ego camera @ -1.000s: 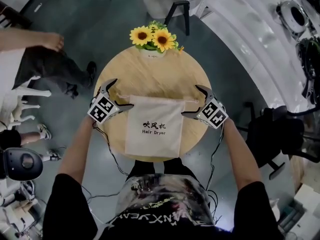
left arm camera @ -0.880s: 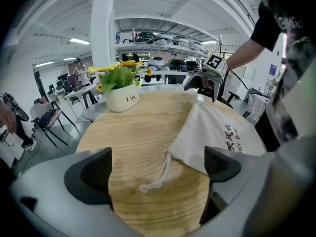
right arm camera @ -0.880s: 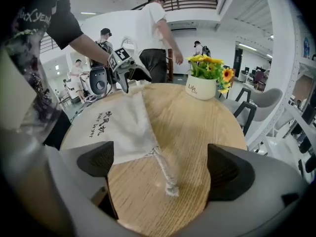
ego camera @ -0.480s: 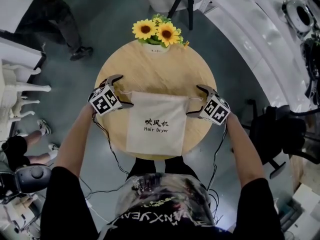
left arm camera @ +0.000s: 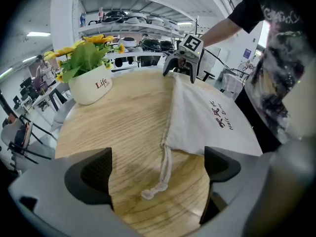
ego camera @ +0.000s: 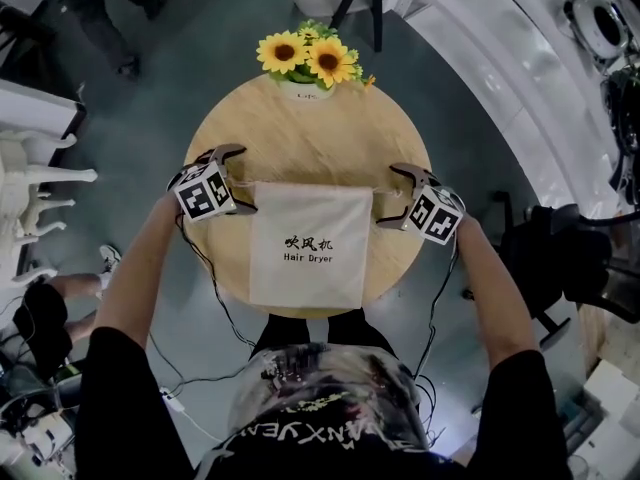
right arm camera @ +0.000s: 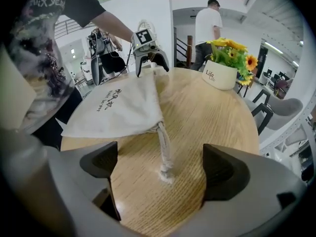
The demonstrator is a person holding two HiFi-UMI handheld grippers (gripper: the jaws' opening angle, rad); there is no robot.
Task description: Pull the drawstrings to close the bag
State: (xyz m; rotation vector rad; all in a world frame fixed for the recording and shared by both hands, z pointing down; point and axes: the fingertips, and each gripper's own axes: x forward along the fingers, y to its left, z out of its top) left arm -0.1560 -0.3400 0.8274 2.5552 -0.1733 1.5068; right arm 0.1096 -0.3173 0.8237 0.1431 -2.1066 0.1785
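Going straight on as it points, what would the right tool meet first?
Most likely the drawstring, its knotted end lying on the table between the open jaws of the right tool, which have just been closing slightly; depth is uncertain.

The drawstring bag (ego camera: 305,243) lay flat on the near half of the round table (ego camera: 310,138), its mouth toward the potted sunflowers (ego camera: 305,68) at the far edge. My left gripper (ego camera: 240,180) stood at the bag's left top corner and my right gripper (ego camera: 385,196) at its right top corner. The left drawstring (left arm camera: 163,169) and the right drawstring (right arm camera: 164,157) each lay on the table between that gripper's jaws, untouched, and the right jaws had just been closing slightly.
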